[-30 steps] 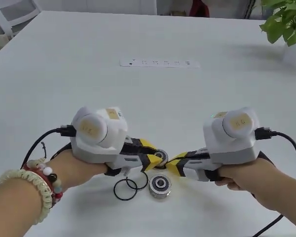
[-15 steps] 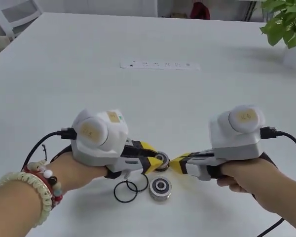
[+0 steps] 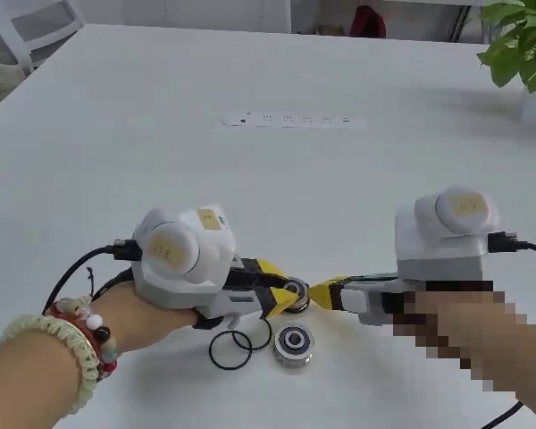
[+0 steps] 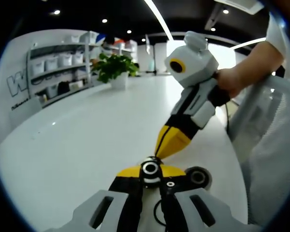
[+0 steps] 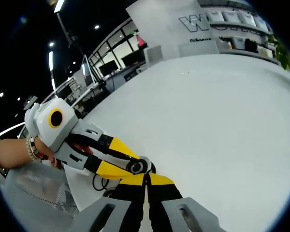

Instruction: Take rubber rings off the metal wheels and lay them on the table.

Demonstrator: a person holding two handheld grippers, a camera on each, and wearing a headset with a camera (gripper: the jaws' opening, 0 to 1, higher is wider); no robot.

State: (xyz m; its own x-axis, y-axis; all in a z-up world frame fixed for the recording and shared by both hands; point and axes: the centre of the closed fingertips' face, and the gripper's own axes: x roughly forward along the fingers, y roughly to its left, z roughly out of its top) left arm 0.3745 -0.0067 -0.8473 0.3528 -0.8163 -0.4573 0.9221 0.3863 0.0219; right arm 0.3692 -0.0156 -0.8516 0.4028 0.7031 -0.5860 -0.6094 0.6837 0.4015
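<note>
Head view, nearest the person: two loose black rubber rings [image 3: 231, 349] lie overlapping on the white table [image 3: 161, 143], with a free metal wheel [image 3: 292, 343] just beside them on the right. Just beyond, the left gripper [image 3: 284, 298] is clamped on a second wheel [image 3: 296, 290]. The right gripper [image 3: 316, 293] meets that wheel from the other side, its yellow jaws pressed together at the wheel's edge (whether they pinch any rubber I cannot tell). Farther off, a power strip [image 3: 295, 120] lies flat, and a potted plant [image 3: 518, 40] stands at the far right corner.
</note>
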